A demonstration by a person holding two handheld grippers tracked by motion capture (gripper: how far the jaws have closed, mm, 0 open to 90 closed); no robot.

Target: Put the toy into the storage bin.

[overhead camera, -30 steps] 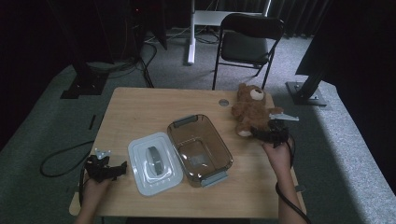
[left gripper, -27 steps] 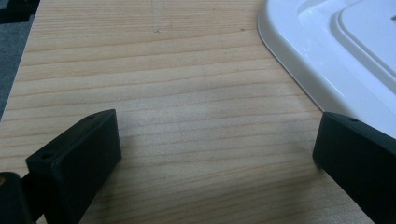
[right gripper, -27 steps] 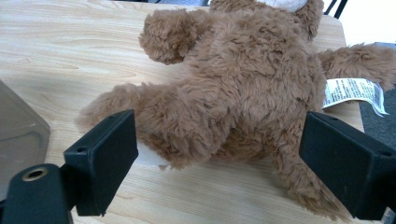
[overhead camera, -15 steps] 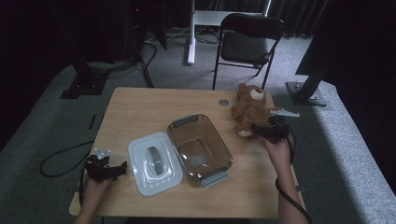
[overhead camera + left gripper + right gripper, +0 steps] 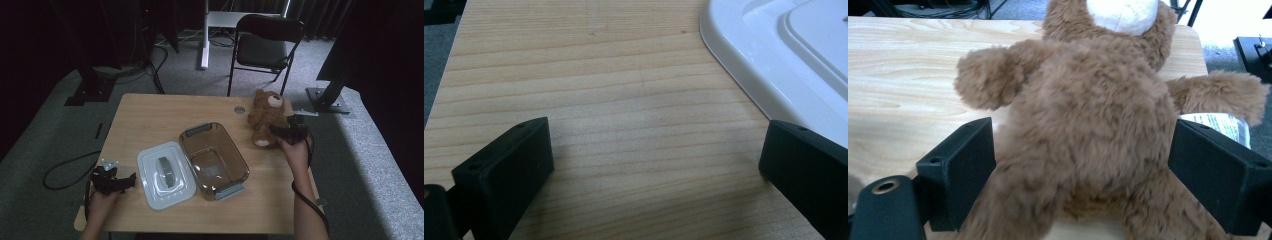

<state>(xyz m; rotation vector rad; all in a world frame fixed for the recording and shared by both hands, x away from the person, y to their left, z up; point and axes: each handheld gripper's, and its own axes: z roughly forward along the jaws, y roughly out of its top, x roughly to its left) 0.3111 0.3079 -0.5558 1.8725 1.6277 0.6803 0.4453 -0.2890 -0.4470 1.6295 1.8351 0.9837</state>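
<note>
Jaws of the right gripper (image 5: 1083, 175) stand wide, one on each side of the teddy bear's (image 5: 1088, 125) torso, near the fur but not pressing it in. Bear lies between the fingers on the table (image 5: 165, 115), head pointing away from them, arms spread beyond the jaw tips, paper tag just outside the right-hand finger (image 5: 1220, 175).

Judgement: plush is light and soft, so it'll compress a lot before the grip bites; fur isn't slippery, nothing fragile. Take the mid-torso, not a limb, which would flop.

Left gripper (image 5: 654, 175) hangs open over bare wood, white lid (image 5: 789, 55) just past one finger. Clear container (image 5: 214, 152) sits between lid and bear, open.
</note>
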